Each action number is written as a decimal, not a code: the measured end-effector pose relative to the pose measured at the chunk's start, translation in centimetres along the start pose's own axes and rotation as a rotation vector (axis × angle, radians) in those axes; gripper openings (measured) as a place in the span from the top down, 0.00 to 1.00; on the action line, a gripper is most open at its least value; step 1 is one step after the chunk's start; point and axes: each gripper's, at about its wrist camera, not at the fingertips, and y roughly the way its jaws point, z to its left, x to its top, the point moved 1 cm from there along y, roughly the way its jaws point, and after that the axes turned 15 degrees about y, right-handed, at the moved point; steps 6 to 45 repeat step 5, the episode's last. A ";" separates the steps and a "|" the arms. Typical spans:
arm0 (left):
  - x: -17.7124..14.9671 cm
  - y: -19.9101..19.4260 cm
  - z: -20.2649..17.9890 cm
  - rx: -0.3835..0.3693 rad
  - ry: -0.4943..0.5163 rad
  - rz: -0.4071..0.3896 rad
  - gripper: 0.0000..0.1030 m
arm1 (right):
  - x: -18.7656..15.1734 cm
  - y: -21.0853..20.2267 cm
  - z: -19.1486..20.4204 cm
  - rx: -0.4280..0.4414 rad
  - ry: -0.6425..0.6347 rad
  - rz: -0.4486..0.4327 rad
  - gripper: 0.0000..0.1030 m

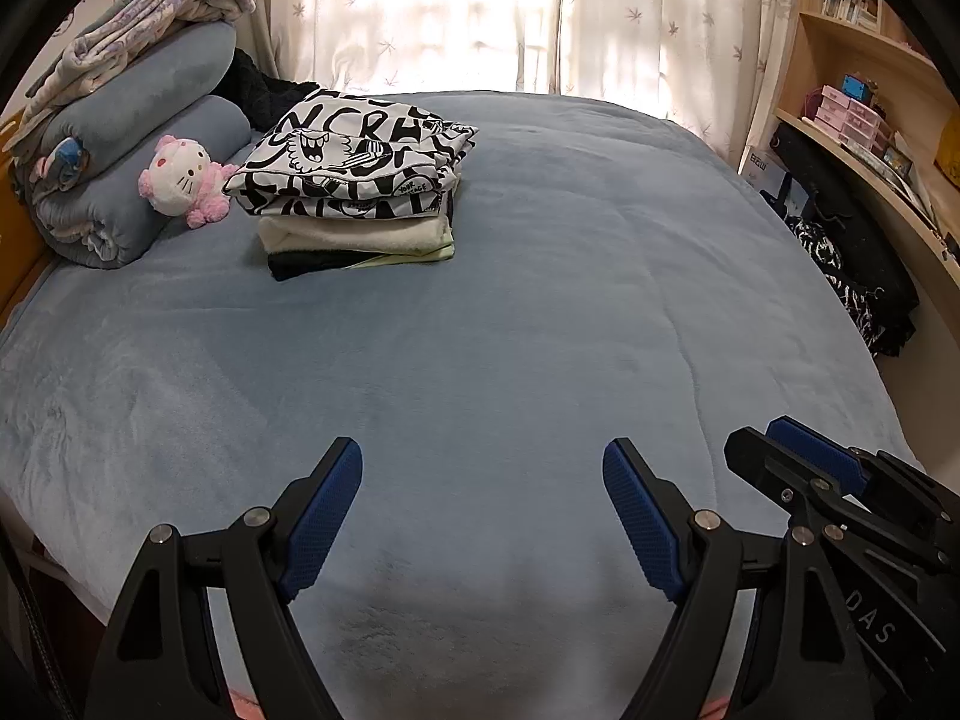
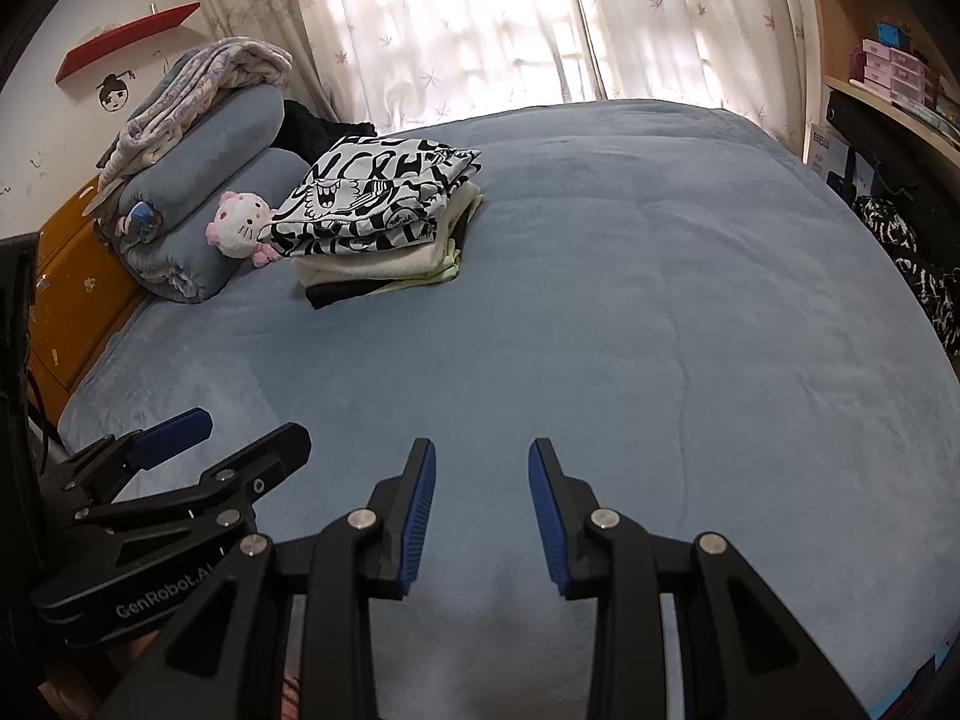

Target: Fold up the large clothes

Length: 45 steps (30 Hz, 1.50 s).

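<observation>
Both claws hang over the near part of the bed (image 1: 540, 300), side by side and holding nothing. On the left claw (image 1: 483, 510) the jaws stand wide apart; on the right claw (image 2: 482, 516) the gap is narrower, but only blue blanket shows between the pads. Well away from them, toward the head of the bed, sits the stack of folded clothes (image 1: 354, 192), a black-and-white printed garment (image 2: 372, 204) on top, cream and dark pieces beneath. Just beside the stack lies a pink plush cat (image 1: 180, 180), leaning against rolled blue bedding (image 1: 150, 114).
</observation>
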 end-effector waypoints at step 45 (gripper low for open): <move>0.0 0.1 0.1 0.001 -0.005 0.004 0.21 | 0.0 0.2 0.1 -0.001 0.001 0.006 0.69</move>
